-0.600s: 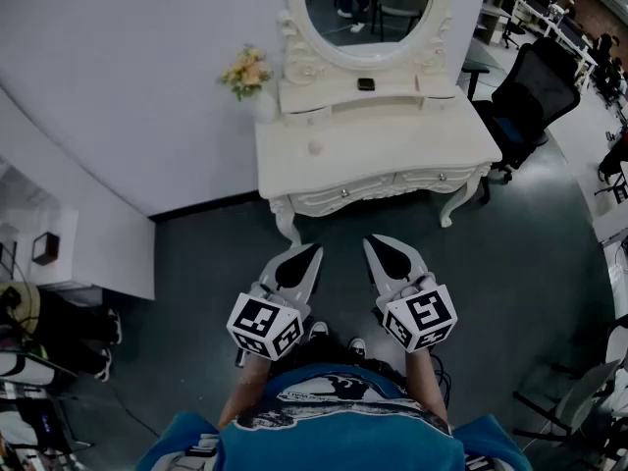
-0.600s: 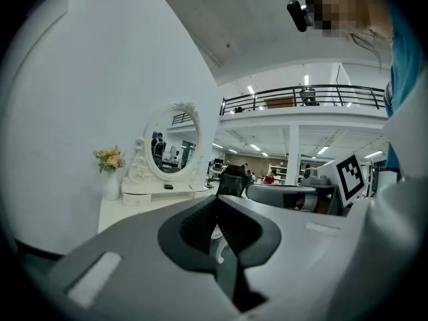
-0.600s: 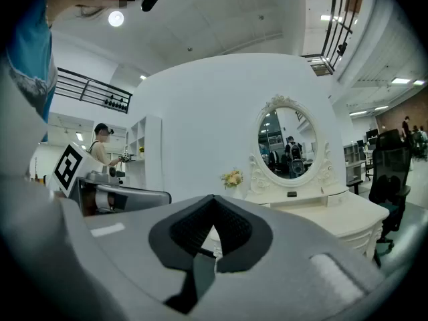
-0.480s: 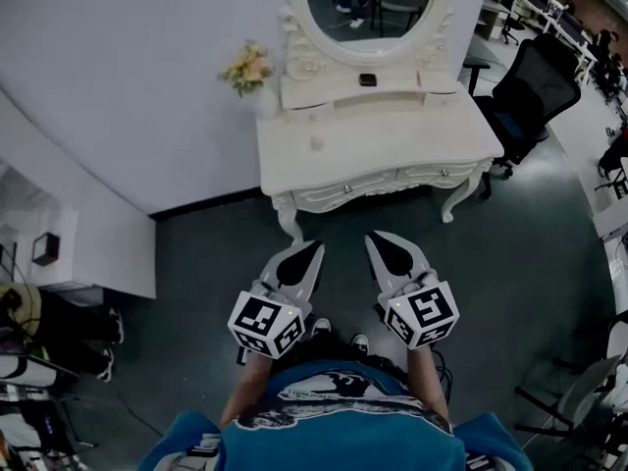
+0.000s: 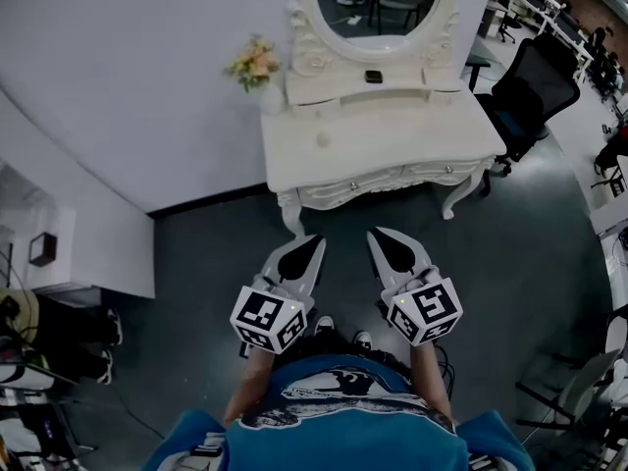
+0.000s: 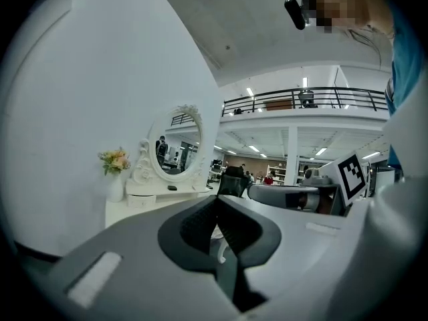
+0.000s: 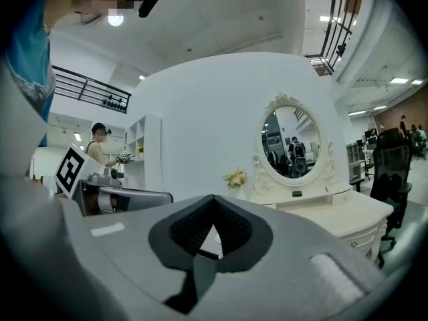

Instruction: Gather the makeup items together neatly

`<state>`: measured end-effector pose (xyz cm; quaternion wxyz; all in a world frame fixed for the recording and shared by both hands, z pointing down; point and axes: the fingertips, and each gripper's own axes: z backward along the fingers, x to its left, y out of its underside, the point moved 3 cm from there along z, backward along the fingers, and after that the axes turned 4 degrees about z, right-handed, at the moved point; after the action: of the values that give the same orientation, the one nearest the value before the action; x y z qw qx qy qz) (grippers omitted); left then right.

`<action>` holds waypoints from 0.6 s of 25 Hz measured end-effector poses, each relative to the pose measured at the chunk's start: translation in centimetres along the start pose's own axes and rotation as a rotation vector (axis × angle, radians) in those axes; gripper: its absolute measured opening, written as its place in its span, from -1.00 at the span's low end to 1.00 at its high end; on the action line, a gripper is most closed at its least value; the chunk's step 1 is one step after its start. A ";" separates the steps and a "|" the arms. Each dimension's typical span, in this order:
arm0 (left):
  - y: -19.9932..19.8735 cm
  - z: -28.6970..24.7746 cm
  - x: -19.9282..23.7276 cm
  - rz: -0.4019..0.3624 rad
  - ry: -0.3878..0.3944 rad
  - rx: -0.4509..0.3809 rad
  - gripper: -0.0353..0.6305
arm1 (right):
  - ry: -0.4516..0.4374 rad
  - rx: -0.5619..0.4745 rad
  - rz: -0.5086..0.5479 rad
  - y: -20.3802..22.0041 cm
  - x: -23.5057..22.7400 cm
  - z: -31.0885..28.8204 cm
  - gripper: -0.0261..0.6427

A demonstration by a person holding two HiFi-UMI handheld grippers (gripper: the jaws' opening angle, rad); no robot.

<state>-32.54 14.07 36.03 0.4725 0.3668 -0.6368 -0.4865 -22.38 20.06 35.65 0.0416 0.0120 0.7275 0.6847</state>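
In the head view, a person [image 5: 343, 415] in a blue top stood on the dark grey floor [image 5: 196, 253], well short of a white dressing table [image 5: 392, 150] set against the wall. Both tools were held level, side by side and apart, over the floor in front of the table. The left gripper [image 5: 306, 250] had its jaws closed together with nothing in them, and the right gripper [image 5: 385, 245] was likewise closed and empty. A small dark item [image 5: 373, 77] lay on the raised shelf at the table's back edge, just below the oval mirror [image 5: 381, 3]. A pale round item [image 5: 322, 140] sat on the tabletop towards its left edge; what it was could not be told. Flowers [image 5: 252, 64] stood at the back left corner. A black office chair [image 5: 538, 91] stood just beside the table's right edge.

In the left gripper view, the left gripper [image 6: 215, 199] showed its dark pads meeting at the tip, gripping nothing. Beyond it stood the dressing table [image 6: 130, 207] with the flowers [image 6: 115, 159], the oval mirror [image 6: 175, 142] and the small dark item [image 6: 172, 188] on the shelf.

In the right gripper view, the right gripper [image 7: 212, 198] had its pads pressed together, empty. The dressing table [image 7: 338, 212] lay ahead to the right, with the small dark item [image 7: 297, 194] under the oval mirror [image 7: 291, 142].
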 end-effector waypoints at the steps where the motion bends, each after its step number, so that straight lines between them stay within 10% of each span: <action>1: 0.1 0.1 0.2 0.001 0.002 0.001 -0.85 | 0.004 0.007 0.004 0.1 0.1 -0.2 -0.91; 15: 0.8 0.6 3.1 -0.010 0.065 0.061 -0.85 | 0.059 0.078 -0.013 2.8 2.0 -2.3 -0.91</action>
<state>-33.99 11.61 37.49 0.4789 0.4000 -0.6339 -0.4570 -24.64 18.05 38.53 0.0240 -0.0111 0.7544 0.6558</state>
